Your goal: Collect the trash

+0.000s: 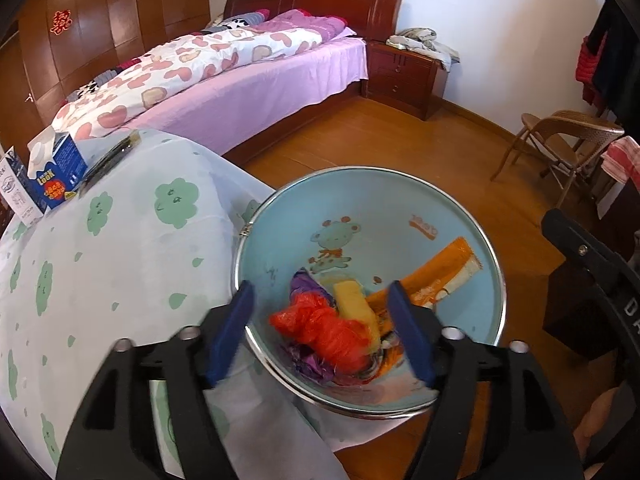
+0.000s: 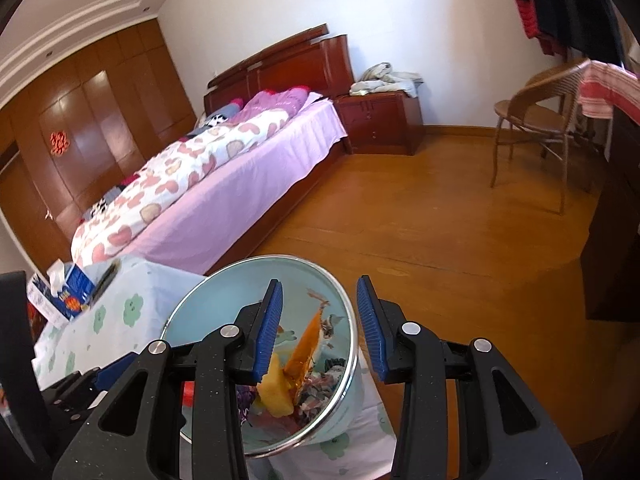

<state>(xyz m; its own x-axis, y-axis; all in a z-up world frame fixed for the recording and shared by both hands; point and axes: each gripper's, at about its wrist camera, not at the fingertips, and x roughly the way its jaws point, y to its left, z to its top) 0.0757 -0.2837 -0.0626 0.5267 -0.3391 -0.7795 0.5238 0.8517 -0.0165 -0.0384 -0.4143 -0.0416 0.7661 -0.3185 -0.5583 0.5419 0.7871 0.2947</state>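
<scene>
Your left gripper [image 1: 320, 332] stood wide open above the blue bin [image 1: 460, 216], holding nothing; the red plastic bag [image 1: 324, 330] lay loose inside the bin beneath it. Your right gripper [image 2: 320, 328] straddled the bin's far rim, jaws part open, and whether the pads pressed the rim you couldn't tell. Inside the bin you had one red bag, one yellow sponge-like block [image 1: 354, 300], one orange wrapper [image 1: 436, 272] and some purple film [image 1: 308, 286]: all likely light, soft, crushable. One milk carton [image 1: 54, 170] remained on the table beside the bin, likely stiff enough; take it across the sides.
</scene>
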